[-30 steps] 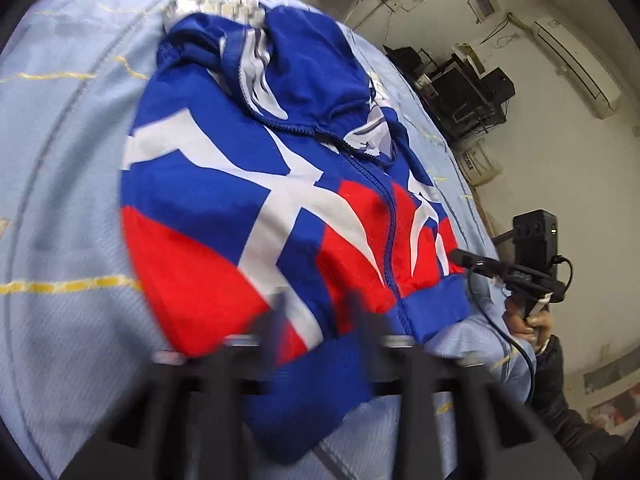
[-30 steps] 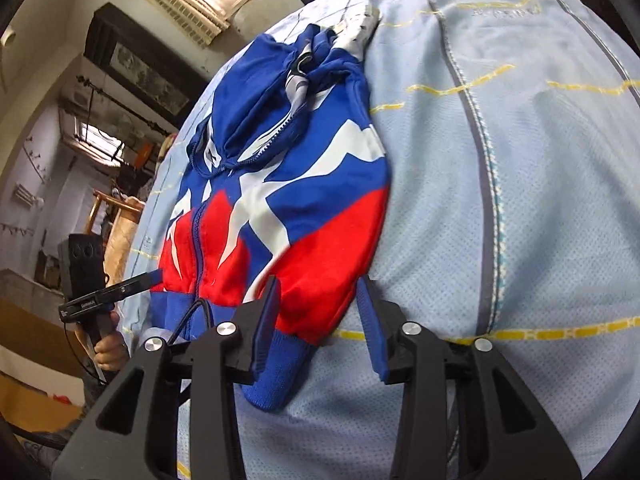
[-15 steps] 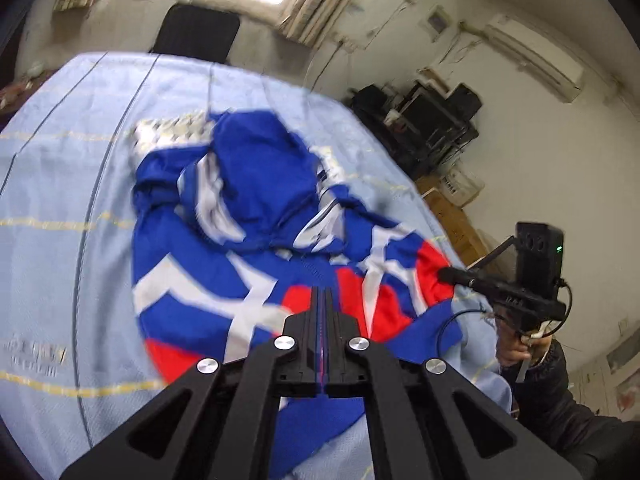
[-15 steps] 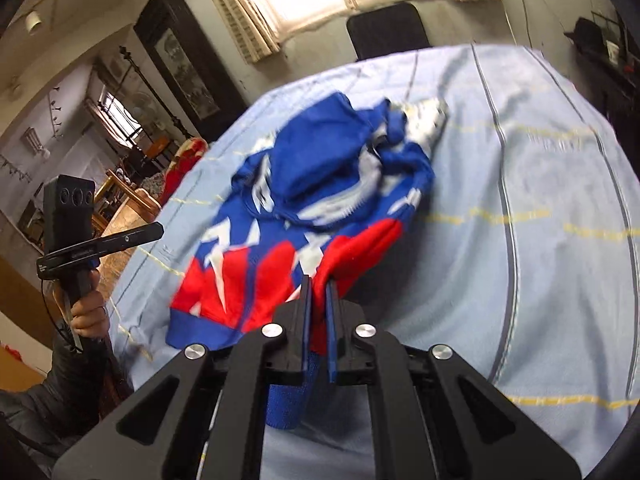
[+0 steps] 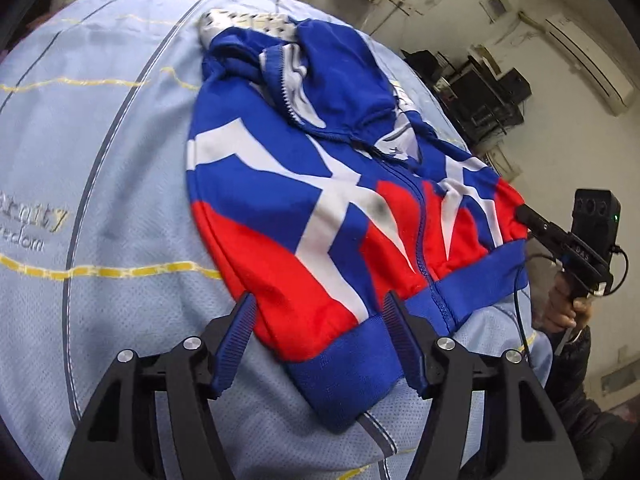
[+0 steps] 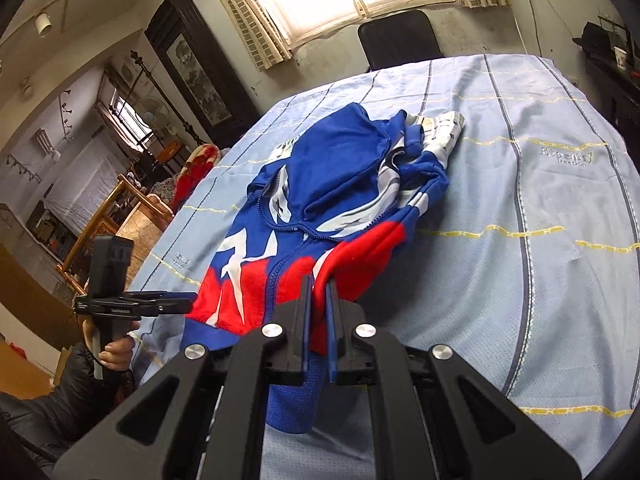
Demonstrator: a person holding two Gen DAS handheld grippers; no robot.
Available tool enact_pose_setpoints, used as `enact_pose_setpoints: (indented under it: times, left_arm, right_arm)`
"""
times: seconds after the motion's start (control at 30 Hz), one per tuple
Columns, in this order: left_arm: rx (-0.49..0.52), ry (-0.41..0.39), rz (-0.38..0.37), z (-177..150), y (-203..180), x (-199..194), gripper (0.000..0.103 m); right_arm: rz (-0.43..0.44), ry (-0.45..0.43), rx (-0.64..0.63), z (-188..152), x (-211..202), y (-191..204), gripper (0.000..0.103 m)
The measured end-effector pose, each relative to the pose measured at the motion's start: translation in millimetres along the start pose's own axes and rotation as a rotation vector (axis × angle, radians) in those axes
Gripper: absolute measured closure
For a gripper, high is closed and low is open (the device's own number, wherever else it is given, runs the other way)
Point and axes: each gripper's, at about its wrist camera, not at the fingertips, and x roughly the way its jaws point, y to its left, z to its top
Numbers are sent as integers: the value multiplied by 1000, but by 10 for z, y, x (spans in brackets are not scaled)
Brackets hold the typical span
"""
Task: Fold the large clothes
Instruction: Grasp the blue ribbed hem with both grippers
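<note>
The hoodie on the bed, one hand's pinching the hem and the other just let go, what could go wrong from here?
1. The right gripper alone pinches the hoodie at its red and blue hem; lifting further could drag the body askew on the bedsheet.
2. The left gripper has just opened, its fingers astride the hem; closing again may gather sheet too.
3. The hood lies bunched on top and could fold in lumpy.

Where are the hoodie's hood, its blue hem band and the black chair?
hood (image 6: 340,160): right wrist view, blue top panel.
blue hem band (image 5: 352,376): left wrist view, near corner.
black chair (image 6: 400,40): right wrist view, backrest.
</note>
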Motion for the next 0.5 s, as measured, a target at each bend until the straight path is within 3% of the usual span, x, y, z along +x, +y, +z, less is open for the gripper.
enact_pose_setpoints:
  times: [0.07, 0.13, 0.2, 0.3, 0.43, 0.5]
  left_arm:
    - [5, 12, -52, 11, -32, 29, 62]
    - [16, 41, -25, 17, -52, 88, 62]
    - [-3, 46, -17, 2, -20, 61, 59]
    - [-38, 46, -28, -53, 50, -24, 48]
    - [13, 52, 8, -53, -83, 28, 36]
    - [39, 60, 7, -14, -161, 100, 38]
  right_arm:
    - [4, 4, 12, -31, -2, -49, 97]
    - [14, 8, 32, -50, 4, -101, 97]
    - [15, 8, 39, -63, 10, -129, 97]
    - [25, 8, 54, -97, -7, -165, 97]
    - [26, 24, 58, -129, 11, -197, 97]
    - [29, 29, 59, -128, 31, -207, 97]
